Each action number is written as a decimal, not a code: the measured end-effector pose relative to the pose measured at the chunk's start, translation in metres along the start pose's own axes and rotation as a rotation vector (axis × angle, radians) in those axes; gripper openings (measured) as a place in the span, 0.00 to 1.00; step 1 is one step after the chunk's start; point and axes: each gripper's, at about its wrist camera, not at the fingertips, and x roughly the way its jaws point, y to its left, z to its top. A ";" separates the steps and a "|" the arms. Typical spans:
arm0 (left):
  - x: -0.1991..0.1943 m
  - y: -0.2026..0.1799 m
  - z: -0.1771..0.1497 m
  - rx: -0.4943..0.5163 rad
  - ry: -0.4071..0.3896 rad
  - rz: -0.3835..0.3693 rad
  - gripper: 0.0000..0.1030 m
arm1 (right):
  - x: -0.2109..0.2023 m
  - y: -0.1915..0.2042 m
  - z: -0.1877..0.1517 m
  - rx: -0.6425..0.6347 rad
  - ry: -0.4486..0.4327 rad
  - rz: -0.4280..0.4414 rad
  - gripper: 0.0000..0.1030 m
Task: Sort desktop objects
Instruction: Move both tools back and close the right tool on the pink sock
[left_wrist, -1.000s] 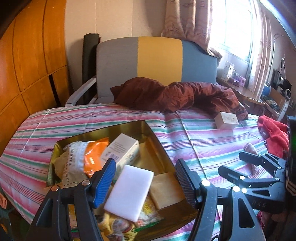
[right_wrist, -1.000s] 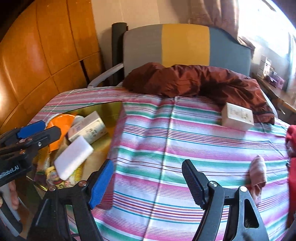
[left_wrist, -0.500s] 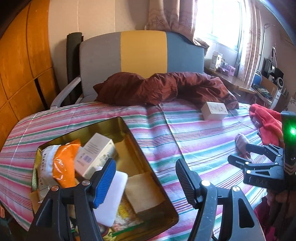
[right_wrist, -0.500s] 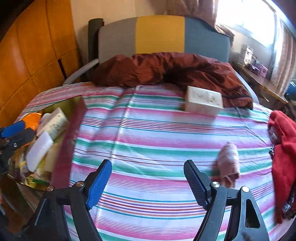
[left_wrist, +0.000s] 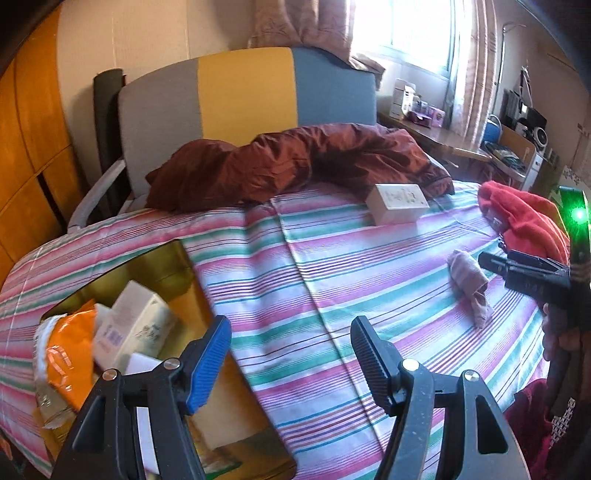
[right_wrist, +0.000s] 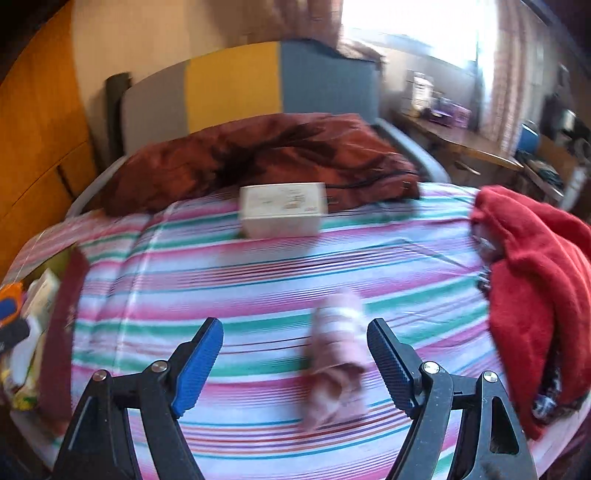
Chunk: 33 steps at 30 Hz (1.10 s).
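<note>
The sock (right_wrist: 338, 354), a small rolled pink one, lay on the striped bed (right_wrist: 229, 266), just ahead of your right tool (right_wrist: 295, 363), a bit to the right of its middle. That tool was wide and held nothing. Your left tool (left_wrist: 291, 354) was wide and empty too, beside the gold tin (left_wrist: 162, 258) with sorted things inside. You looked set to grab the sock. Next you needed to line up, go down and close. A white box (right_wrist: 280, 214) waited farther back.

Orange-brown wooden panelling (left_wrist: 29, 155) covers the left wall. A chair back (left_wrist: 247, 92) in grey, yellow and blue panels stands behind the striped worktop (left_wrist: 332, 280). Bright daylight enters through a curtained window (left_wrist: 406, 33) upper right; cluttered desk (left_wrist: 443, 142) beneath.
</note>
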 end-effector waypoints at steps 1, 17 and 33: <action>0.002 -0.004 0.001 0.005 0.002 -0.007 0.66 | 0.002 -0.012 0.000 0.040 0.000 -0.004 0.78; 0.034 -0.037 0.006 0.053 0.074 -0.083 0.66 | 0.029 -0.051 -0.013 0.167 0.106 -0.021 0.84; 0.076 -0.072 0.044 0.131 0.098 -0.114 0.66 | 0.062 -0.039 -0.012 0.124 0.185 -0.002 0.52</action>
